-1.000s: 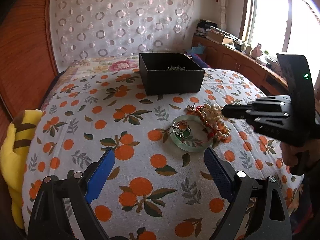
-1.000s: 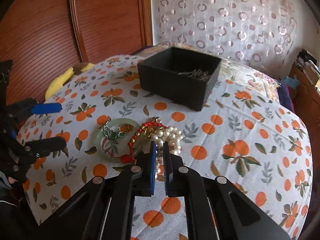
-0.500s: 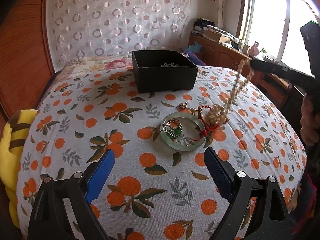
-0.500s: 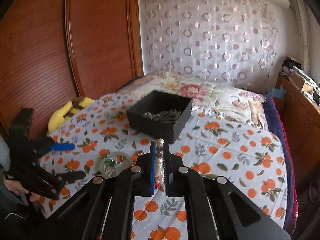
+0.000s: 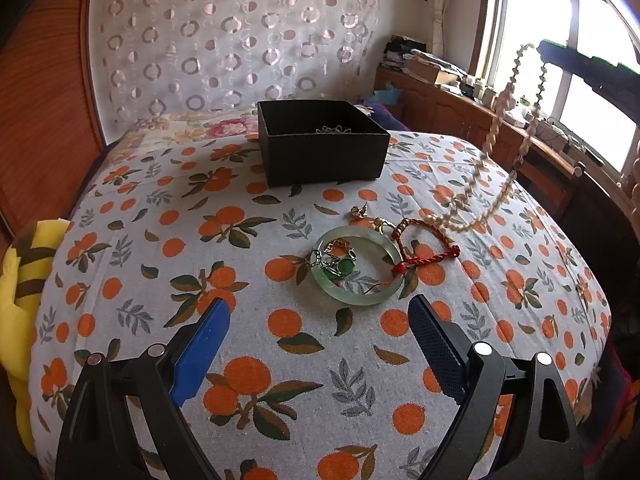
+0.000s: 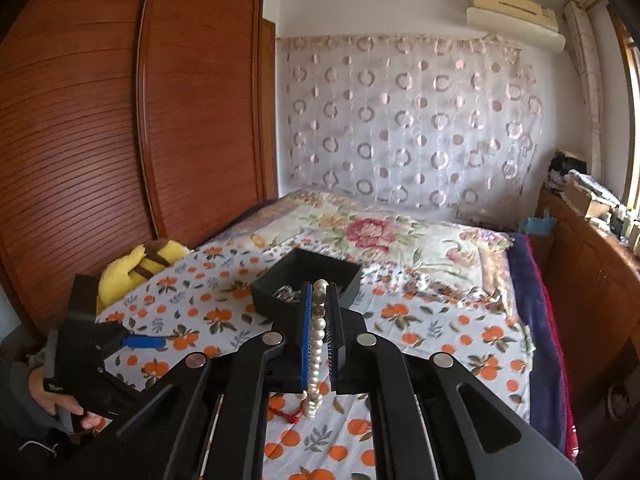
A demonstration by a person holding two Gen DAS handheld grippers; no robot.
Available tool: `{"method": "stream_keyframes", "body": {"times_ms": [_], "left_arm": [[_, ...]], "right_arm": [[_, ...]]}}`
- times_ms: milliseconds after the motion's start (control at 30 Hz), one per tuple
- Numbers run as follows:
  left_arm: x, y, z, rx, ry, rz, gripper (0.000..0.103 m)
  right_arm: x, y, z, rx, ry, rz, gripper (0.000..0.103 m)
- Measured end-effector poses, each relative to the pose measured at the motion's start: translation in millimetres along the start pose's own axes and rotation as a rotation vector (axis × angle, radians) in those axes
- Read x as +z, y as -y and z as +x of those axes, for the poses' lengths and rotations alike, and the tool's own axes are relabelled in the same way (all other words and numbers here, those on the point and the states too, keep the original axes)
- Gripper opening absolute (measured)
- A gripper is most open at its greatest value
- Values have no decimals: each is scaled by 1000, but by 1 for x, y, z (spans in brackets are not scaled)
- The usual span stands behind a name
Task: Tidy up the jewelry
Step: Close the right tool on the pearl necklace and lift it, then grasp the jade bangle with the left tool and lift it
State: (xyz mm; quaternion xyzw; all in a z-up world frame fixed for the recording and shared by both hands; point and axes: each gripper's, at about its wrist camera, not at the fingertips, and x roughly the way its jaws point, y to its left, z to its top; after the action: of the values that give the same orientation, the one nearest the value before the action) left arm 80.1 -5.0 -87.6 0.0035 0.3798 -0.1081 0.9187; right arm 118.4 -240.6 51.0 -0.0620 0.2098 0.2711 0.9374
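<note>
My right gripper (image 6: pixel 318 286) is shut on a pearl necklace (image 6: pixel 317 332), whose beads run between its pads. In the left wrist view the right gripper (image 5: pixel 541 46) is high at the upper right, and the pearl necklace (image 5: pixel 496 136) hangs from it in a long loop whose lower end trails on the bedspread. A black box (image 5: pixel 320 148) with silver jewelry inside stands further back. My left gripper (image 5: pixel 318 344) hovers open, nothing between its jaws, just short of a jade bangle (image 5: pixel 386 246), a green pendant (image 5: pixel 341 266) and a red cord bracelet (image 5: pixel 424 258).
The jewelry lies on a bedspread (image 5: pixel 200 240) printed with oranges. A yellow plush toy (image 5: pixel 16 280) sits at the left edge. A wooden wardrobe (image 6: pixel 120 120) stands to the left of the bed, and a cluttered wooden cabinet (image 5: pixel 440 96) under the window. A hand (image 6: pixel 60 404) holds the left gripper.
The right gripper has risen with the pearl necklace, pulling it up off the pile beside the bangle until it hangs in a long loop. The left gripper has stayed open and nearly still.
</note>
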Motion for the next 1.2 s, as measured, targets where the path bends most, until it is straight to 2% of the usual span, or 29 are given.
{"method": "stream_keyframes", "body": {"times_ms": [167,667,833,1033,1200], "left_arm": [[6,7,10,-7,-16,34,87],[27,23,62,-13,-155,129,87],[31,32,71,3,-165,170,87],[25,18,64,18,-161,152,88],[23,-9,55,88,-162,135,90]], "right_arm": [[3,11,-4,-24,-3,4,8],[-19,13,12,-26,-63,14,8],[-23,13,13,-26,-73,12,8],[-28,16,12,-26,-80,19,8],[-30,18,14,-23,-81,28,8]]}}
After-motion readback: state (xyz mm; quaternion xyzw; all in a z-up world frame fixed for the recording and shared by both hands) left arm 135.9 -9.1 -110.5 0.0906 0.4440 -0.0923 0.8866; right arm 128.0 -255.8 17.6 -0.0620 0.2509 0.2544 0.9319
